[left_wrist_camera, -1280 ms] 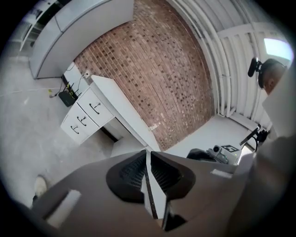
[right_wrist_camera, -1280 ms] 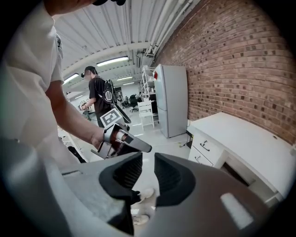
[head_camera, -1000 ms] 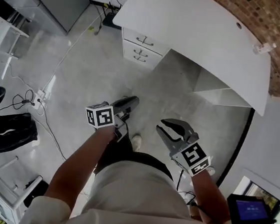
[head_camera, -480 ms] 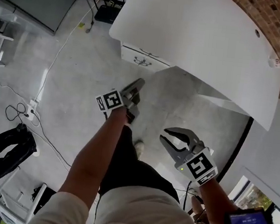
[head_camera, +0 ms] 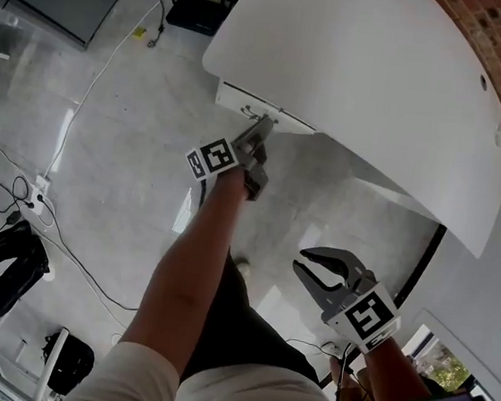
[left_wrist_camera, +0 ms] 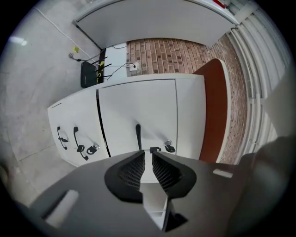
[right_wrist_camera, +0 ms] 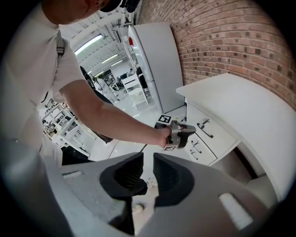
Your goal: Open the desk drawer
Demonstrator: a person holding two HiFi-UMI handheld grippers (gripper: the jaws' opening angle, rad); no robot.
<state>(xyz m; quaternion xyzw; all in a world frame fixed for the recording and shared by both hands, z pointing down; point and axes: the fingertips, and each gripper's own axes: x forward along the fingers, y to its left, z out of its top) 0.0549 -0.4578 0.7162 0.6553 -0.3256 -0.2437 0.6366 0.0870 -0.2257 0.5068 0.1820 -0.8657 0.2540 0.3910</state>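
In the head view, my left tongs (head_camera: 262, 126) are pinched almost together on nothing. They point at the white desk drawer front (head_camera: 244, 103), tucked under the curved white desktop (head_camera: 365, 64) at upper centre. My right tongs (head_camera: 300, 258) hang at lower right, also closed and empty.

In the left gripper view, the slim black bar handle (left_wrist_camera: 138, 135) sits just past my tips. It looks stiff and smooth, so that is where I should grip, and I judge the drawer will slide lightly.

In the right gripper view I can read no writing or brand.
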